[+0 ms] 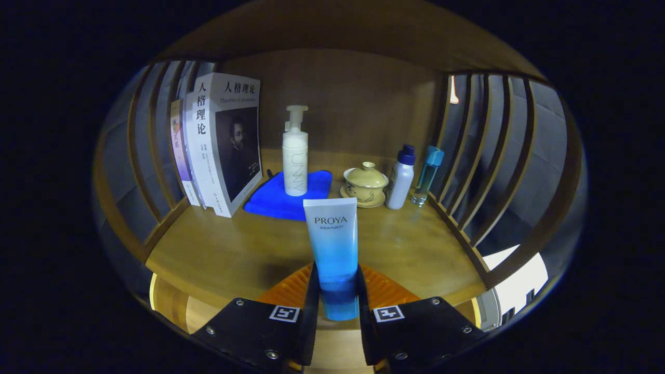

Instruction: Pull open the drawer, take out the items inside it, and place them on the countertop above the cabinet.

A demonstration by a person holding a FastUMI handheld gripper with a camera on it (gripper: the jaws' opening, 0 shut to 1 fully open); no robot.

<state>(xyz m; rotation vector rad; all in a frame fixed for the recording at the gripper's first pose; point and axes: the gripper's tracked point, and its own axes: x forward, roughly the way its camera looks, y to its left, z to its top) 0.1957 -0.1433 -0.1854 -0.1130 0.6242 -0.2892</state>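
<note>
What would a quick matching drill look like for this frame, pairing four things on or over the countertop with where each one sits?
Things:
1. blue tube
2. pump bottle
3. lidded teacup
4. books

Places:
A. upright against the slatted side, left of the cloth
B. clamped between the fingers of the gripper
C. on its saucer, beside the white bottle
D. standing on the blue cloth

Pairs: 1-B, 2-D, 3-C, 4-A

The tube [332, 244] fades from pale white-blue at its top to deep blue by the gripper [336, 301], whose fingers clamp it. The cloth [283, 200] is bright blue, the pump bottle [295, 156] white, the lidded cup [366, 183] cream-yellow, the tabletop [234, 249] warm brown wood.
</note>
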